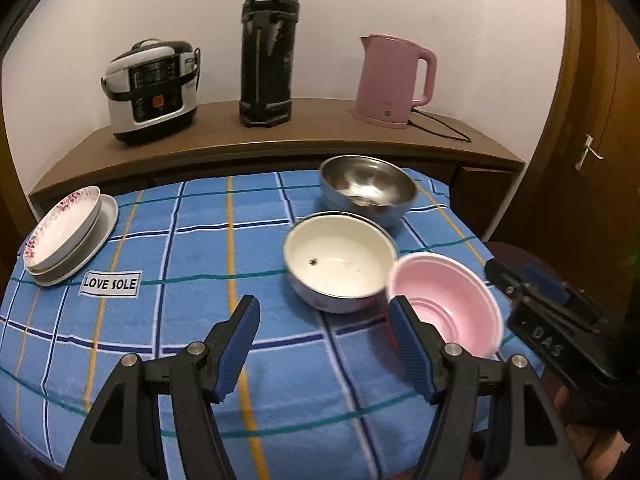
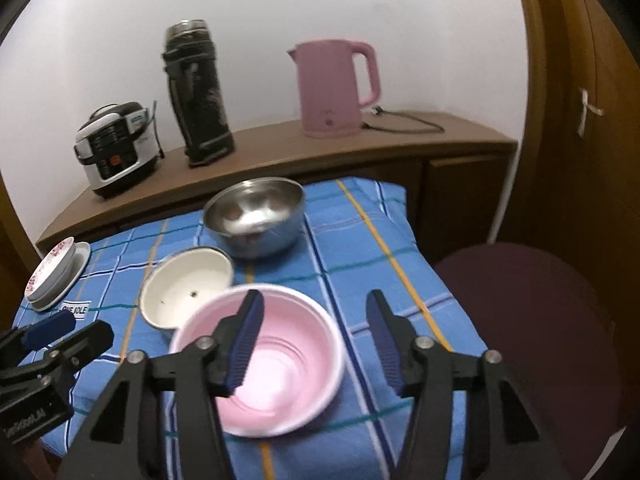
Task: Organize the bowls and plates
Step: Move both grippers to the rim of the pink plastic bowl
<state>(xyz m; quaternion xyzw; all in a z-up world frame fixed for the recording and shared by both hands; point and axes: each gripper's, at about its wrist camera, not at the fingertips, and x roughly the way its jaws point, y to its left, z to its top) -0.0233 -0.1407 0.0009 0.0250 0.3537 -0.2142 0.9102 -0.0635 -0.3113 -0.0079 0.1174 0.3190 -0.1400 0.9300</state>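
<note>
A pink plastic bowl [image 2: 276, 352] sits on the blue checked cloth, close against a white enamel bowl [image 2: 188, 284]. Behind them stands a steel bowl [image 2: 256, 212]. My right gripper [image 2: 315, 296] is open: one finger hangs over the pink bowl's inside and the other is outside its right rim, with neither pad pressing. My left gripper [image 1: 325, 304] is open over bare cloth with nothing between its fingers. It is just in front of the white bowl [image 1: 340, 256] and left of the pink bowl [image 1: 448, 304]. A flowered dish on a white plate [image 1: 64, 232] rests at the far left.
Behind the table, a wooden sideboard [image 1: 280, 140] carries a rice cooker [image 1: 152, 92], a black flask [image 1: 268, 52] and a pink kettle [image 1: 388, 80] with its cord. A dark red chair [image 2: 532, 320] stands at the table's right edge. A wooden door [image 1: 592, 152] is at far right.
</note>
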